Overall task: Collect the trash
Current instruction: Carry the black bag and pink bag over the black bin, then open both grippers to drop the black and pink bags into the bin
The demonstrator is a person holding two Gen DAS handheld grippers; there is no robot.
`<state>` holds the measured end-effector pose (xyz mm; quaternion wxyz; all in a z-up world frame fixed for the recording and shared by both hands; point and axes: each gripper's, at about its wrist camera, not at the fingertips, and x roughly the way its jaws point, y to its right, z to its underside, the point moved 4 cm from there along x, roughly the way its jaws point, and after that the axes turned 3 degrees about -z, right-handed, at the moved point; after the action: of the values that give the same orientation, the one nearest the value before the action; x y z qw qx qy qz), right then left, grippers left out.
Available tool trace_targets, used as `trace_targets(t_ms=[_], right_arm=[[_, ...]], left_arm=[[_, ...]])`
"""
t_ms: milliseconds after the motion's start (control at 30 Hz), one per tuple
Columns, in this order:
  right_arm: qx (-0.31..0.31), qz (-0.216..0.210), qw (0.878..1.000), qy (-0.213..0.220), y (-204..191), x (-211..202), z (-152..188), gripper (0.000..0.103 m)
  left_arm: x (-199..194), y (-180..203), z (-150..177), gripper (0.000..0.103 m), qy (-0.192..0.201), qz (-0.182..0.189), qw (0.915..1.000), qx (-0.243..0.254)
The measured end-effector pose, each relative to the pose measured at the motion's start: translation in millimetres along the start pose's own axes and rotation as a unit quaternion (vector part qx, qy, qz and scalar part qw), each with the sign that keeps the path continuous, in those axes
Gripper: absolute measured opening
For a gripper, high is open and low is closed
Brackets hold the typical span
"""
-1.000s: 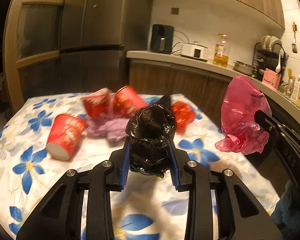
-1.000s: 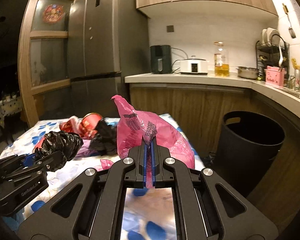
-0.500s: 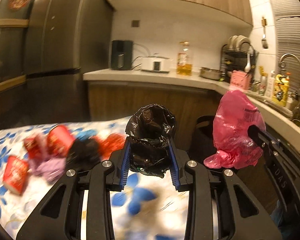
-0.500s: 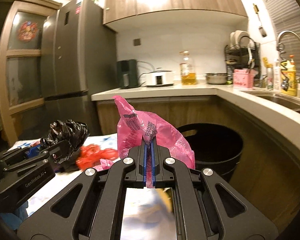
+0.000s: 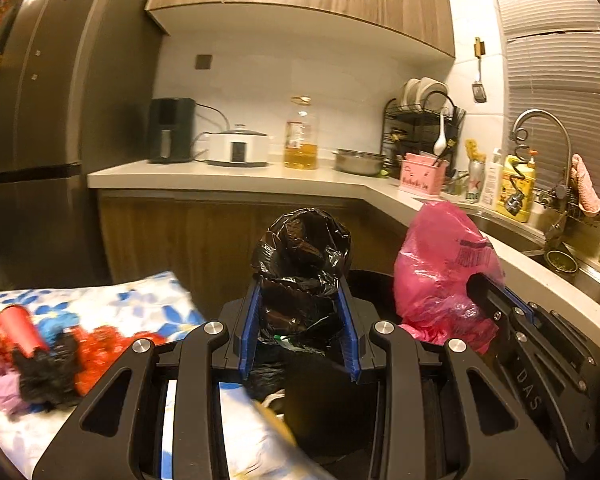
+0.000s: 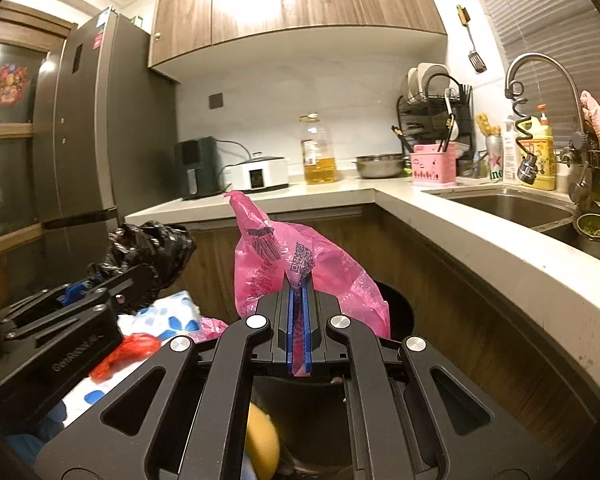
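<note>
left gripper [image 5: 300, 308] clamping one black bag [image 5: 300, 264] | right gripper [image 6: 299, 312] pinching one pink bag [image 6: 296, 268], both hanging over one black bin [image 6: 400, 312] | floral table [image 5: 112, 304] (litter blurred, uncounted) sitting beside kitchen counter [image 6: 440, 216]

Black crumpled bag [image 5: 302, 276], pink printed bag [image 6: 300, 268], blue-flowered white tablecloth [image 5: 112, 304], red cups [image 5: 20, 332].

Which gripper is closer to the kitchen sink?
Right. The right gripper, clamping the pink bag, is beside the sink's counter; the left gripper, with the black bag, is farther, toward the table.
</note>
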<state>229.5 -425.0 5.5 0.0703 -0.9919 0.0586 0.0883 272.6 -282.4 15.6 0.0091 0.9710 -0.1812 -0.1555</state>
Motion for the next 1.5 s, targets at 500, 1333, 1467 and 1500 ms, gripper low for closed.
trace_targets(t_ms=[500, 1333, 1467, 1500], right_arm=[[0.017, 0.016, 1.000, -0.011, 40, 43, -7, 0.004], [0.033, 0.022, 0.999, -0.035, 52, 77, 5, 0.024], [0.032, 0.026, 0.998, -0.037, 52, 75, 7, 0.034], [0.032, 0.027, 0.998, -0.038, 52, 74, 8, 0.036]], left_arm=[[64, 29, 4, 0.035, -0.019, 0.042, 0.9989, 0.007], [96, 31, 21, 0.063, -0.043, 0.044, 0.9979, 0.023], [94, 24, 23, 0.070, -0.045, 0.034, 0.9983, 0.011], [93, 21, 24, 0.072, -0.047, 0.031, 0.9984, 0.008]])
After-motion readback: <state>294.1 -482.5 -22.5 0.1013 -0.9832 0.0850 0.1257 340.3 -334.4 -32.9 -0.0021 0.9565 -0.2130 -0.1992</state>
